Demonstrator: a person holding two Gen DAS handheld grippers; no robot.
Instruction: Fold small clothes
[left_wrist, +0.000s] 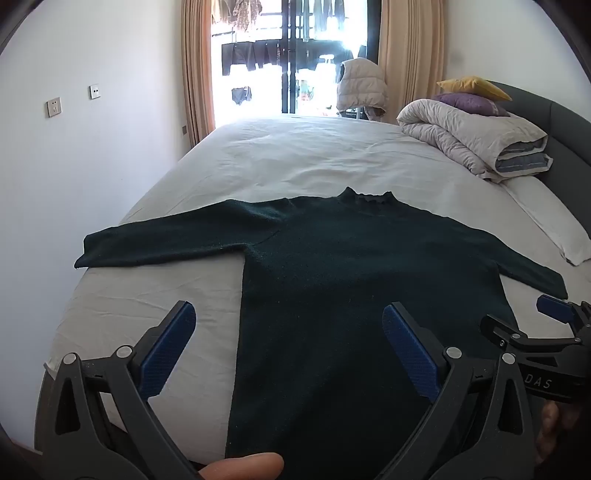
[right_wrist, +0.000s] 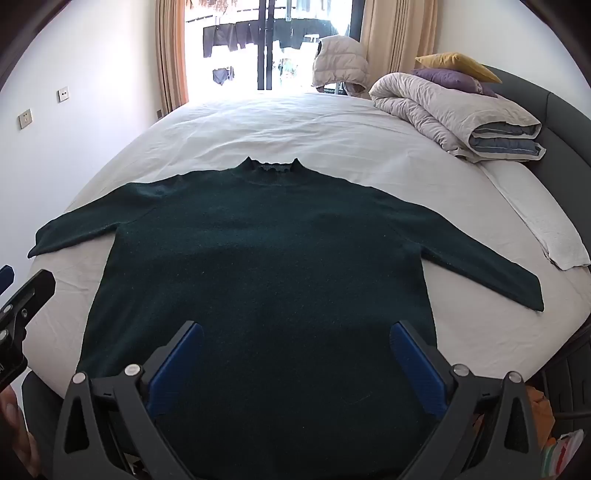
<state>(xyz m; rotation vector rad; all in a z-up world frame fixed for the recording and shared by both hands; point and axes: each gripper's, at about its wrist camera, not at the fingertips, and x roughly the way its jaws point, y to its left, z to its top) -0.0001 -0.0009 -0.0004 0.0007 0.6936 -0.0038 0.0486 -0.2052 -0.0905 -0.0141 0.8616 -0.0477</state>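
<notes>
A dark green sweater (left_wrist: 332, 266) lies flat on the white bed sheet (left_wrist: 295, 155), collar away from me, both sleeves spread out to the sides. It also shows in the right wrist view (right_wrist: 266, 251). My left gripper (left_wrist: 288, 314) is open and empty above the sweater's lower left edge. My right gripper (right_wrist: 295, 332) is open and empty above the sweater's lower middle. The right gripper also shows at the right edge of the left wrist view (left_wrist: 554, 332). The left gripper's body shows at the left edge of the right wrist view (right_wrist: 22, 314).
A folded grey duvet (left_wrist: 476, 140) with a purple pillow (left_wrist: 469, 101) and a yellow pillow (left_wrist: 476, 86) lies at the bed's far right by the grey headboard (left_wrist: 565, 136). A white wall (left_wrist: 92, 147) runs along the left. A window with curtains (left_wrist: 295, 55) is at the back.
</notes>
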